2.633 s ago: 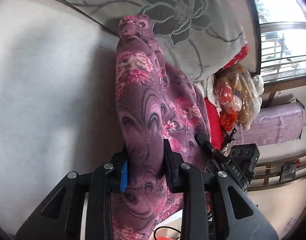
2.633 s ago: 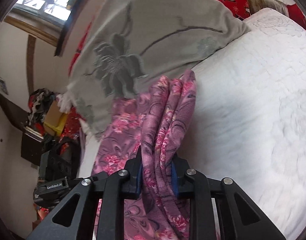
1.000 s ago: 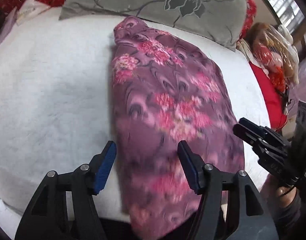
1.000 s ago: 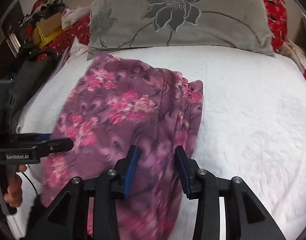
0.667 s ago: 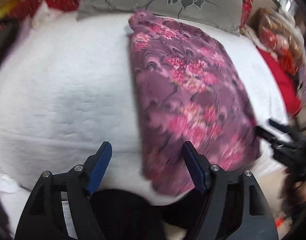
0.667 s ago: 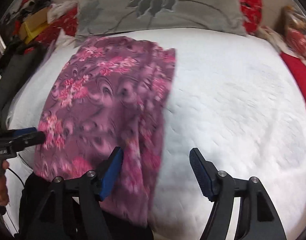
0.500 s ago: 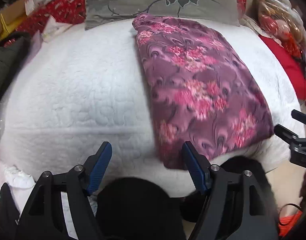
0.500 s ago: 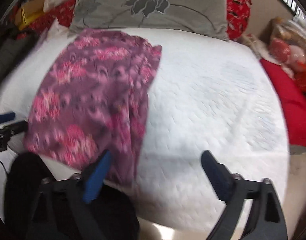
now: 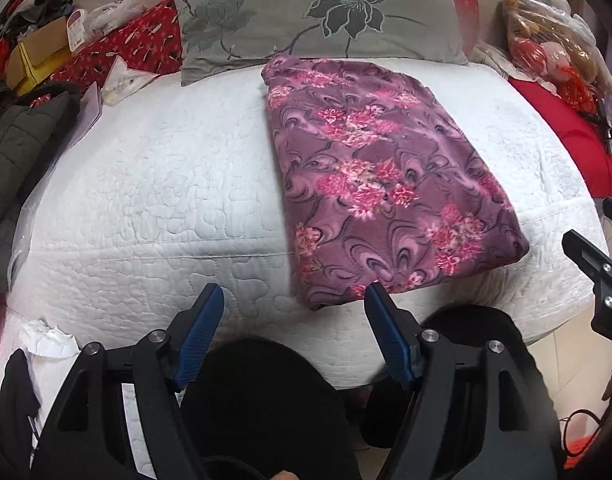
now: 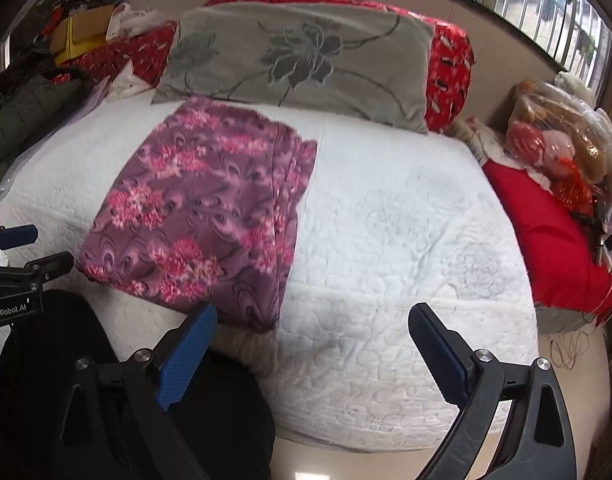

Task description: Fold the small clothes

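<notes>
Folded flat, the garment lies near the bed's front edge, both claws, left and right, empty, the right's jaws opening wider.

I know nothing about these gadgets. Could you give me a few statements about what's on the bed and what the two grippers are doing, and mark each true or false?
1. The purple floral garment lies folded on the white bed. True.
2. The left gripper is clamped on the garment. False: nothing is between its fingers.
3. A grey flower-print pillow lies behind the garment. True.
4. The right gripper is shut. False: its fingers are spreading, with nothing between them.
5. The garment hangs in the air. False: it rests flat.
</notes>
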The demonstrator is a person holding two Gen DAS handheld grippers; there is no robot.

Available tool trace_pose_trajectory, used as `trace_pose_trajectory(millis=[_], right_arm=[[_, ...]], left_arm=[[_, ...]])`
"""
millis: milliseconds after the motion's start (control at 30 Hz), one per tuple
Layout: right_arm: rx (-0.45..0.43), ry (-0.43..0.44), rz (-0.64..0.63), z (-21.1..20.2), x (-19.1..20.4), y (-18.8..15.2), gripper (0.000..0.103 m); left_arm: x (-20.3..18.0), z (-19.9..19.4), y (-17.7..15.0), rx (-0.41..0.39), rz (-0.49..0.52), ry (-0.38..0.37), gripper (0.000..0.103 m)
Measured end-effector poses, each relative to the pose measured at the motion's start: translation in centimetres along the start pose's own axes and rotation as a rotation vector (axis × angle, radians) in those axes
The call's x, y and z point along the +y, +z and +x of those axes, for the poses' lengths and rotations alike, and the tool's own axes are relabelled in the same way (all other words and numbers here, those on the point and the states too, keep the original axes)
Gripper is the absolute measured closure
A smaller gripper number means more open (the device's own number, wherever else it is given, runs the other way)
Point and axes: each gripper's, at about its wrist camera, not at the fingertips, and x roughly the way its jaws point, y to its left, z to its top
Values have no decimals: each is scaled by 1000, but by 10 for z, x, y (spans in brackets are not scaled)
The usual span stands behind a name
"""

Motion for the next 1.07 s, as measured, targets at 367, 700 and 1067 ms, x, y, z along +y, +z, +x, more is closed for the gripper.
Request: trace_pose_trajectory(millis=[367,700,1067], right_arm=[[-52,48,128,-11,-10,13,5],[-37,34,136,-9,-13,12,5],[-15,8,168,-3,-22,6,5]], left_arm=[[-6,-8,2,3,-4,-57,30],[-17,-13,1,-11,29,-81,30],[-34,-15,-1,-10,70,-82,30]])
